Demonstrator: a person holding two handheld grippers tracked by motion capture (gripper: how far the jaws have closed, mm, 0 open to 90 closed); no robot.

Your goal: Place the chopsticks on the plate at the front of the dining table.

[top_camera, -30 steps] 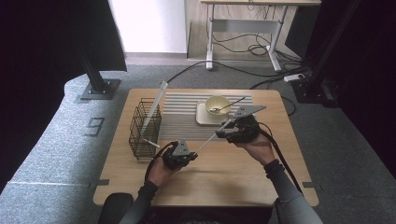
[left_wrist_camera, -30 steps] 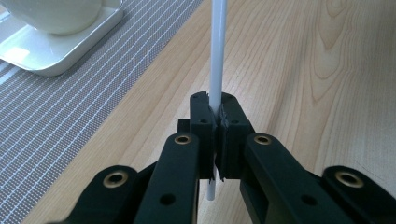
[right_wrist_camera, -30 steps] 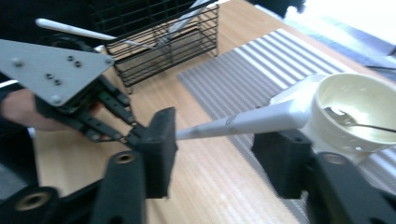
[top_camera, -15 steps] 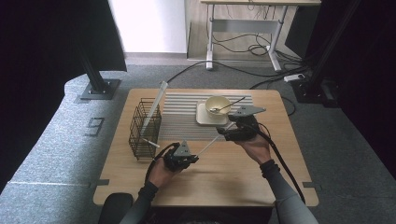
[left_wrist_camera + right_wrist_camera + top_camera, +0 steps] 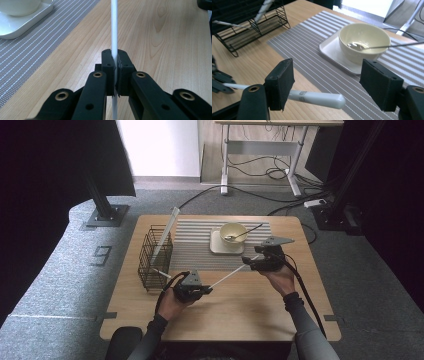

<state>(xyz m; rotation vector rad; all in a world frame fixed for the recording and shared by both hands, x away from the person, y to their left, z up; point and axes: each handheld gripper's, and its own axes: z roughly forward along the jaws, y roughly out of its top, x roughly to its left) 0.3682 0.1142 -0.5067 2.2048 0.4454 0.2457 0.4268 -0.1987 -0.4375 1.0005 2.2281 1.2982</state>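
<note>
Left gripper [image 5: 115, 72] clamps white chopstick [image 5: 114, 27] at centre frame; right gripper [image 5: 329, 85] wide, thick end between its jaws. Advise: keep left steady.

Mat [image 5: 195, 247] was grey with white stripes. Bowl [image 5: 233, 232] cream, on white tray [image 5: 216, 246]. Rack [image 5: 155, 257] black wire. Stick [image 5: 317, 97] white. Table [image 5: 260, 305] light wood grain. Jaws black.

High view: fixed overhead, facing forward and down, far. Left gripper view: rides just above wooden table [image 5: 160, 50], looking along white stick [image 5: 114, 30] clamped ahead. Right gripper view: low, close, facing bowl [image 5: 364, 40] beyond its jaws. Shared: stick, striped mat [image 5: 317, 57].
</note>
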